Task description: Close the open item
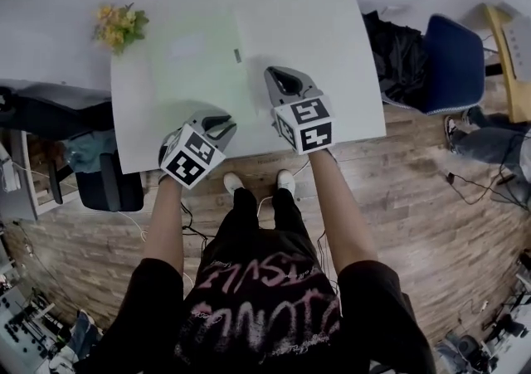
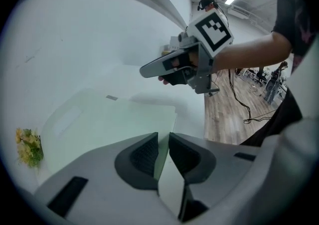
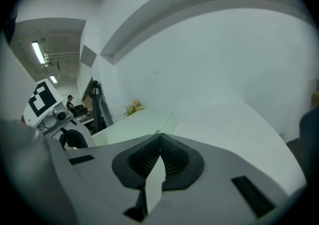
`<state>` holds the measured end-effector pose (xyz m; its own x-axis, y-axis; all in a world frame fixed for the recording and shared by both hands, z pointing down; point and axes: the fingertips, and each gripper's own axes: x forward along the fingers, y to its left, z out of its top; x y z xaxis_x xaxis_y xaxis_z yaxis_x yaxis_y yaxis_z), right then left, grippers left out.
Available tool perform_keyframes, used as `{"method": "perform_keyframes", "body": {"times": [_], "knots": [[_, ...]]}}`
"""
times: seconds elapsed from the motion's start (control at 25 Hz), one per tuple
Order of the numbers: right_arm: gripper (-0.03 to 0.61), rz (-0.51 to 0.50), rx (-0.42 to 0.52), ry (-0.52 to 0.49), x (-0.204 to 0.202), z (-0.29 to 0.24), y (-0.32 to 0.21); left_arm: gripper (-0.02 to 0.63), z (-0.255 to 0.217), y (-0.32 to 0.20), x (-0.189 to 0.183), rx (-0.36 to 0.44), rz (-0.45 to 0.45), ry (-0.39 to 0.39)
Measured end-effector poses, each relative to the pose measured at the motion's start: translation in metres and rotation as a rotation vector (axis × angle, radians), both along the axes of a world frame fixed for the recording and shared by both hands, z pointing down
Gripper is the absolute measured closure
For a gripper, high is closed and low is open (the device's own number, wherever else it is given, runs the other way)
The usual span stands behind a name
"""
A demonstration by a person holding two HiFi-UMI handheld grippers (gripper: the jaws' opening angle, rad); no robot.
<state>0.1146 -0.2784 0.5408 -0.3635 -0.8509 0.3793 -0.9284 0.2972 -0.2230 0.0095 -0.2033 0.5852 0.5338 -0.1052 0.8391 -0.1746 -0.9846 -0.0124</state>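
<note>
Over table [image 1: 332, 49] near edge: left gripper [image 1: 221, 124], right gripper [image 1: 286, 80]; folder [image 1: 199, 65] beyond.

Flowers [image 1: 119, 26] left of folder [image 1: 199, 65] on table [image 1: 315, 16]

folder [image 2: 107, 124] edge behind left hand-held gripper [image 2: 163, 135]

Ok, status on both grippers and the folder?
Left hand-held gripper slightly open, empty. Right hand-held gripper shut, empty. Green folder flat on table, looks closed. Nothing in the way.
</note>
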Motion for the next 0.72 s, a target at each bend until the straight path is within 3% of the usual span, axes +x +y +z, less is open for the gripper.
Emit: {"method": "perform_keyframes", "body": {"times": [0.24, 0.52, 0.56, 0.72], "knots": [[0.568, -0.151, -0.052, 0.005, -0.053, 0.008, -0.054, 0.543, -0.001, -0.001, 0.003, -0.006, -0.008, 0.023], [0.568, -0.195, -0.117, 0.065, -0.073, 0.025, -0.072, 0.537, -0.001, -0.001, 0.001, -0.023, -0.023, 0.047], [0.568, -0.200, -0.128, 0.074, -0.073, 0.027, -0.073, 0.612, -0.001, -0.002, 0.001, -0.029, -0.037, 0.060], [0.566, -0.232, -0.180, 0.115, -0.079, 0.038, -0.073, 0.612, 0.000, 0.001, 0.002, -0.046, -0.077, 0.115]]}}
